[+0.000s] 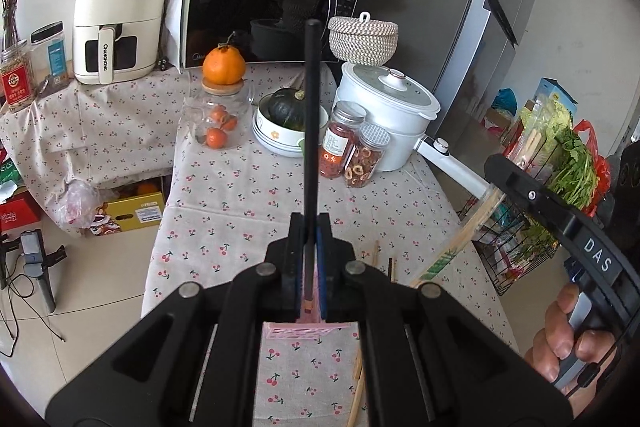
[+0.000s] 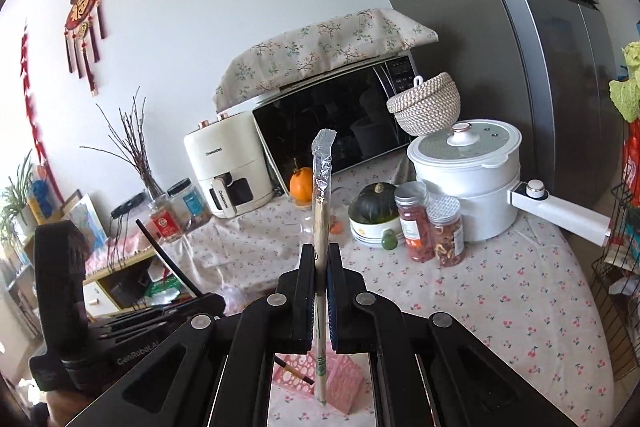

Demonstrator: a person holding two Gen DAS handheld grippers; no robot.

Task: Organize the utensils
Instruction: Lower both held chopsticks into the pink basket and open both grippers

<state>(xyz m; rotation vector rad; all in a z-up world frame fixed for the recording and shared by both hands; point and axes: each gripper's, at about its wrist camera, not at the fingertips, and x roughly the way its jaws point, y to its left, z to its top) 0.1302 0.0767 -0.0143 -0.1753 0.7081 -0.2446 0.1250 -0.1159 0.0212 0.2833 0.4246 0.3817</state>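
Note:
My left gripper [image 1: 311, 227] is shut on a black chopstick [image 1: 311, 115] that points up and away from its jaws. Just beneath it on the cherry-print tablecloth stands a pink perforated utensil holder [image 1: 304, 331]. My right gripper [image 2: 321, 255] is shut on a pair of bamboo chopsticks in a clear wrapper [image 2: 322, 187], held upright over the same pink holder [image 2: 344, 383], where a dark chopstick [image 2: 294, 371] lies. Loose wooden chopsticks [image 1: 376, 254] lie on the cloth beside the holder. In the right wrist view, the left gripper [image 2: 208, 301] shows at lower left.
At the back of the table are a glass jar of oranges [image 1: 218, 119], a bowl with a green squash [image 1: 288, 131], two spice jars [image 1: 352, 147] and a white pot [image 1: 384, 107] with a long handle. A microwave [image 1: 260, 15] and air fryer [image 1: 118, 23] stand behind. A wire basket of greens [image 1: 532, 227] stands at the right.

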